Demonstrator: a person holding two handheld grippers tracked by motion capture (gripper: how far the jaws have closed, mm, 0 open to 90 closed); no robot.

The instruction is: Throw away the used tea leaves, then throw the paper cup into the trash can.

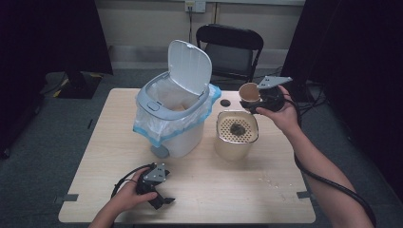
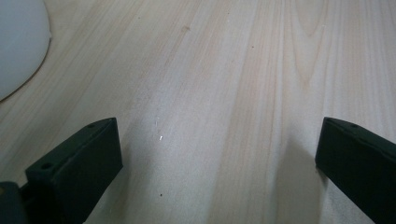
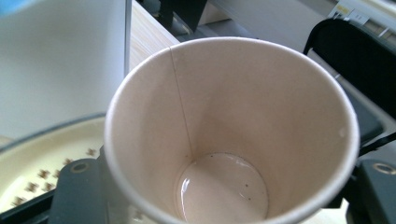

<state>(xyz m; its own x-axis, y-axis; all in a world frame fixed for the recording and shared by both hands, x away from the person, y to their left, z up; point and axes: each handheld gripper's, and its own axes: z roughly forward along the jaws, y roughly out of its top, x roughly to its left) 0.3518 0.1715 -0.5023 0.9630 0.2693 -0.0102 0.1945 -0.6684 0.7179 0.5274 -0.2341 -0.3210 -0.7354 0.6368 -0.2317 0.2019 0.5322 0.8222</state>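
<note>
Gripping a paper cup (image 3: pixel 231 126) in the right tool (image 1: pixel 264 97), jaws closed against its sides, mouth tipped toward the camera. Holding it raised just above and behind the cream strainer container (image 1: pixel 236 133). Showing a thin film of pale liquid and a few dark specks at the cup's bottom; looking otherwise drained. Sitting on the strainer plate: a dark clump of residue (image 1: pixel 237 128), so emptying seems largely done. Standing open beside it, the lined waste bin (image 1: pixel 173 111), probably the cup's next destination. Resting the left tool (image 1: pixel 159 192) on the bench (image 1: pixel 237 190), jaws spread wide, holding nothing.
</note>
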